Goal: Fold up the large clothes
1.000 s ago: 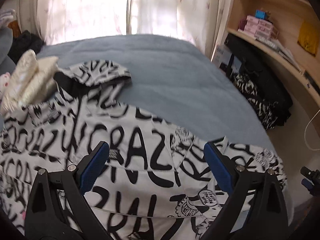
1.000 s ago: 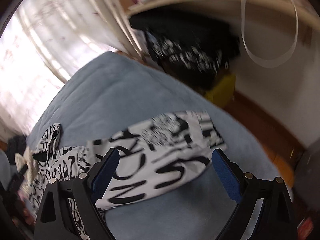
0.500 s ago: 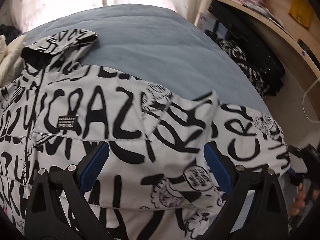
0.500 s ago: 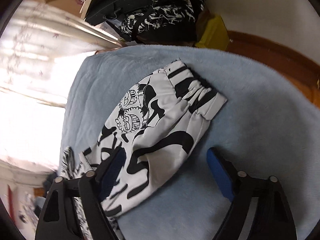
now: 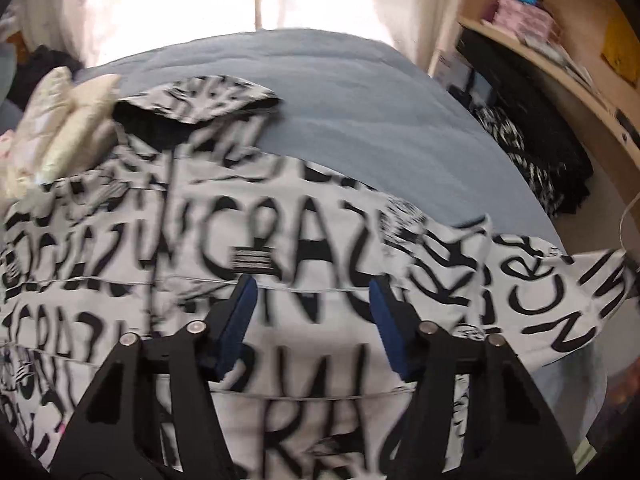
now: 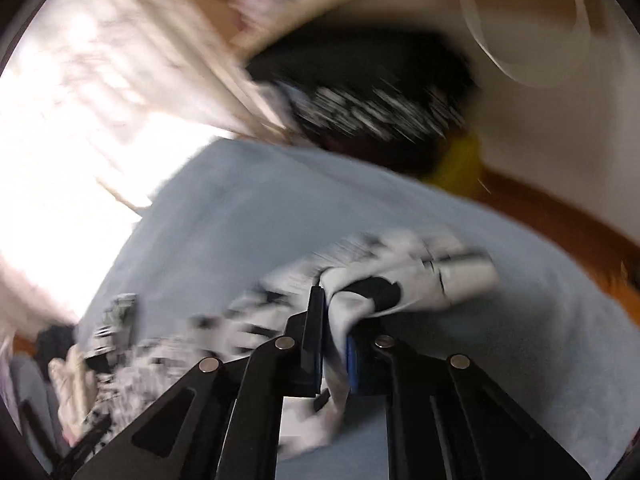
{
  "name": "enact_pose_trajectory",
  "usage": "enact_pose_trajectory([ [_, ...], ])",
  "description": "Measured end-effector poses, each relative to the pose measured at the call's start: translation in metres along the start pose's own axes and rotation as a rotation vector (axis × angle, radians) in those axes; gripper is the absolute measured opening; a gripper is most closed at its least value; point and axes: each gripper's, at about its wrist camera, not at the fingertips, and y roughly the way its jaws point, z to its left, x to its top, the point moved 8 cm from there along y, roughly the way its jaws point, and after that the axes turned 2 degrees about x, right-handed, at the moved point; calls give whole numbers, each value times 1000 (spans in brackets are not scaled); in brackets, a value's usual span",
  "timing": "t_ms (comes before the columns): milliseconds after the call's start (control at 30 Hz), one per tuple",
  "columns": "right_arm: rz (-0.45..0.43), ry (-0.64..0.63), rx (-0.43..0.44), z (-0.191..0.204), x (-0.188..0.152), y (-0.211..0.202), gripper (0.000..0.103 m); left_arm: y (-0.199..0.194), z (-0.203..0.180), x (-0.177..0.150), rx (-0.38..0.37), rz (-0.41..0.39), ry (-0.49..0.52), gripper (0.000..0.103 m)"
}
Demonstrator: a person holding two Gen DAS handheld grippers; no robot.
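Blue-padded right gripper (image 6: 334, 354) is pinched tight on the cuff end of the printed jacket (image 5: 304, 264)'s sleeve (image 6: 404, 284); left gripper (image 5: 310, 316) is closing, half spread over the jacket's body, nothing yet nipped; beyond, sleeve runs rightward along the grey-blue bed (image 5: 360, 112).

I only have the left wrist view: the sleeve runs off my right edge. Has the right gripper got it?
Observer: Yes, the right gripper is shut on the sleeve.
Operator: Where along it?
Observer: Near the end; the cuff juts just past the fingers.
Operator: Is anything beyond the bed on that side?
Observer: A yellow thing sits past the bed, under dark clothes.
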Motion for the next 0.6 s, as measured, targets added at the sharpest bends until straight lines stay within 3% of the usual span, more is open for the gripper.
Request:
enact_pose_trajectory([
  [133, -23, -200, 201, 101, 7, -39, 7, -30, 58, 0, 11, -42, -68, 43],
  [233, 42, -326, 351, 158, -14, -54, 7, -45, 108, -8, 45, -39, -101, 43],
  [367, 182, -468, 454, 197, -77, -51, 7, -53, 163, -32, 36, -7, -146, 43],
  [400, 220, -503, 456, 212, -114, -54, 7, -52, 175, -39, 31, 6, -152, 43],
  [500, 386, -589, 427, 203, -192, -45, 12, -44, 205, -66, 11, 58, -174, 44],
  [600, 526, -698, 330, 133, -242, -46, 27, -33, 223, -91, -23, 109, -185, 44],
])
